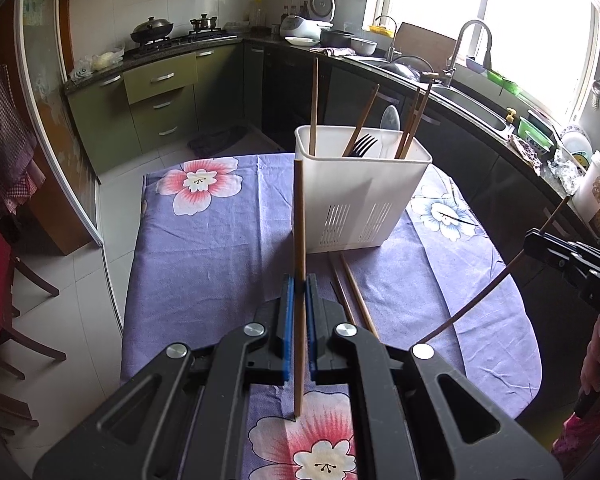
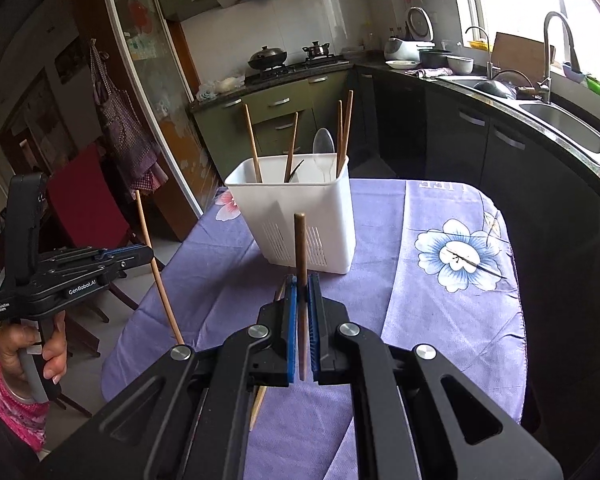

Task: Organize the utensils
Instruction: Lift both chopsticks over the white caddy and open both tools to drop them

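Left claw clenched on pale chopstick, right claw on dark chopstick, holder ahead

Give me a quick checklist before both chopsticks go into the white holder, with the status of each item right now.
1. Left gripper shut on the light chopstick: ok.
2. Right gripper shut on the dark chopstick: ok.
3. White holder upright on the purple tablecloth: ok.
4. Room in the holder beside the fork, spoon and chopsticks already inside: ok.
5. Held chopsticks lifted above the holder's rim: not ok.
6. Table finished: not ok, two loose chopsticks lie in front of the holder.
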`<state>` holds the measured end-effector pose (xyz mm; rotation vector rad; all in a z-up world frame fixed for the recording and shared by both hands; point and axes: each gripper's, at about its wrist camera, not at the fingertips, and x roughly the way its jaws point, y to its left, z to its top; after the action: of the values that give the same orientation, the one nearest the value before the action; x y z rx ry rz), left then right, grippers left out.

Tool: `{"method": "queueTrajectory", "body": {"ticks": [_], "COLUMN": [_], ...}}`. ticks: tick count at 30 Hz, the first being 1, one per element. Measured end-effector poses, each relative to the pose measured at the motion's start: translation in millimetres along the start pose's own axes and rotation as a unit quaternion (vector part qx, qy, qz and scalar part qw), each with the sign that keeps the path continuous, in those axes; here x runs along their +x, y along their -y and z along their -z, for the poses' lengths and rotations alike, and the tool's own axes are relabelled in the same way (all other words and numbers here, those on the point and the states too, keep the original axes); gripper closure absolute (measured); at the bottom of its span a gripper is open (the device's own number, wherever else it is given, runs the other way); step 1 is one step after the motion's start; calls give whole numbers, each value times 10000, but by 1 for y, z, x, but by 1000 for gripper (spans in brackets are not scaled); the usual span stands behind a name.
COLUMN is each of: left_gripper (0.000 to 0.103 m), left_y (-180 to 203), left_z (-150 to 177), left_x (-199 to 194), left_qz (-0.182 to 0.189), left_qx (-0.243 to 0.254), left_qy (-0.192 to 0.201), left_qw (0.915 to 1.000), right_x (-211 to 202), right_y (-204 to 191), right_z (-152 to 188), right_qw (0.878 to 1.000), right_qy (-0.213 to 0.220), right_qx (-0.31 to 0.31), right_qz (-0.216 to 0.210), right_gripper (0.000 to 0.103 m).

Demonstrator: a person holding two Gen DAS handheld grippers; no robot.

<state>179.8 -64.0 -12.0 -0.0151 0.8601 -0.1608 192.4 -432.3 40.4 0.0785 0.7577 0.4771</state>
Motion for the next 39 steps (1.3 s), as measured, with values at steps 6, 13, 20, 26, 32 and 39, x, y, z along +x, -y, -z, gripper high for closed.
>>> {"method": "queueTrajectory", "body": {"ticks": [6, 13, 20, 26, 32, 39], "left_gripper": [98, 98, 98, 98, 98, 98], "left_y": [2, 11, 21, 35, 47, 56], "left_z": [-13, -36, -68, -102, -136, -182], "left_x": [-6, -17, -34, -55, -70, -70], "left_qz": [34, 91, 253, 339, 282, 73], "left_qx": [19, 118, 181, 324, 431, 403], "left_qy": [93, 251, 430, 579, 827, 1109], "left_qw": [9999, 9996, 9986, 9972, 9952, 9930], "right_x": [-4, -10, -26, -41, -50, -40], "right_y": [-10, -16, -19, -19, -14, -7], "right_z": [-16, -40, -71, -100, -133, -182], "right_qw": [9999, 9997, 9990, 9981, 9964, 9932], "right_qy": [106, 175, 378, 584, 839, 1153], "right_qx": [-122, -192, -223, -188, -95, -12], "right_qz": [31, 7, -14, 8, 62, 163], "right_gripper": [97, 97, 97, 97, 97, 97]}}
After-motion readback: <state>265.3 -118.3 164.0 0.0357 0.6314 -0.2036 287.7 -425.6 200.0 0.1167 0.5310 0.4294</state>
